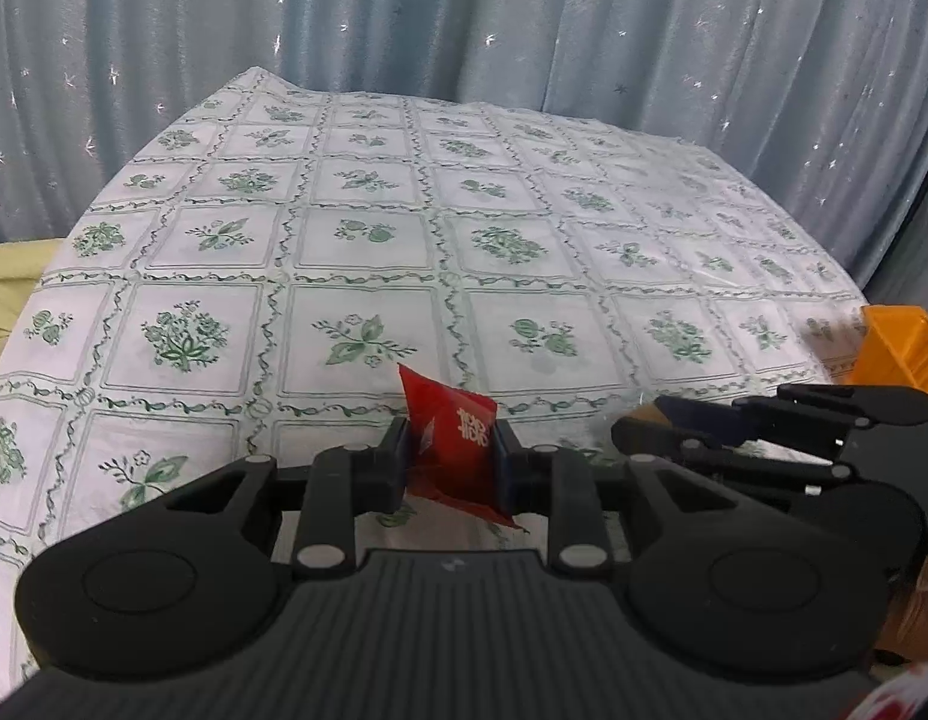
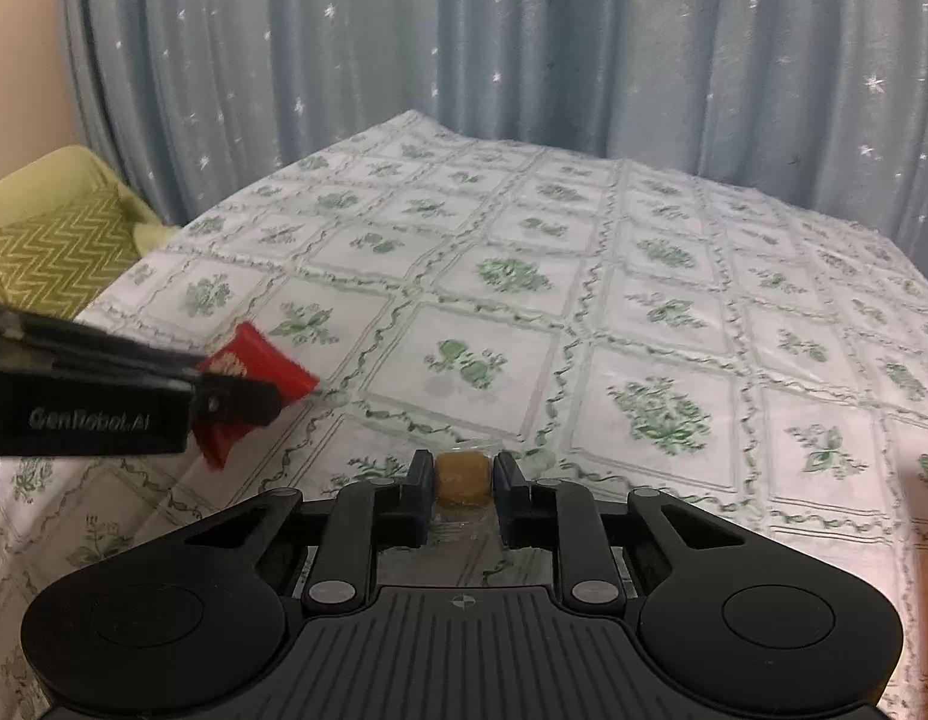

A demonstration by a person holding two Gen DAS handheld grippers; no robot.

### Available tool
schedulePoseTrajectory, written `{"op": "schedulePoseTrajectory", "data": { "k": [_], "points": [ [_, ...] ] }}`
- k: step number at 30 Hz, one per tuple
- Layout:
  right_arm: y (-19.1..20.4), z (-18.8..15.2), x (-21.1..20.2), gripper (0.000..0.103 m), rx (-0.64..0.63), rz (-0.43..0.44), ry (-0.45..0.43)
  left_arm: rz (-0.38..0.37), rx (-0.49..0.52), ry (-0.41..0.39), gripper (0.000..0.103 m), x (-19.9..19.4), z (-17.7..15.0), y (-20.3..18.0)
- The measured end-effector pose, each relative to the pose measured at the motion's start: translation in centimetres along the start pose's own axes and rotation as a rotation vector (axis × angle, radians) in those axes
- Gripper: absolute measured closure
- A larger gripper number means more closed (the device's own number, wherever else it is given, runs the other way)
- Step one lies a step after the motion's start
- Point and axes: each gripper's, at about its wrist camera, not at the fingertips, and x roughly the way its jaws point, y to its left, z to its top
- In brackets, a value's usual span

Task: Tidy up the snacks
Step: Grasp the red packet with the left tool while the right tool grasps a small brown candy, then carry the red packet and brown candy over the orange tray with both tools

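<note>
My left gripper is shut on a red snack packet and holds it above the tablecloth; it also shows in the right wrist view at the left with the packet. My right gripper is shut on a small brown wrapped candy, held above the cloth. The right gripper shows in the left wrist view at the right.
A table with a white and green floral tablecloth fills both views. An orange container stands at the right edge. A green zigzag cushion lies at the left. Blue starred curtains hang behind.
</note>
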Motion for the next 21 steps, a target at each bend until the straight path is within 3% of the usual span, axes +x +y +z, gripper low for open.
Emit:
{"op": "schedulePoseTrajectory", "data": {
  "k": [7, 14, 21],
  "points": [
    [-1.5, 0.0, -3.4, 0.081, 0.079, -0.054, -0.018, -0.023, 0.004, -0.04, 0.078, -2.5, -0.3, -2.0],
    [-3.6, -1.4, -9.6, 0.081, 0.2, -0.105, -0.048, -0.035, 0.002, -0.079, 0.078, -6.5, -1.3, -4.8],
    [-3.8, -3.9, -16.0, 0.081, 0.225, -0.147, -0.06, -0.063, 0.011, -0.103, 0.078, -11.2, -3.2, -8.6]
  ]
}}
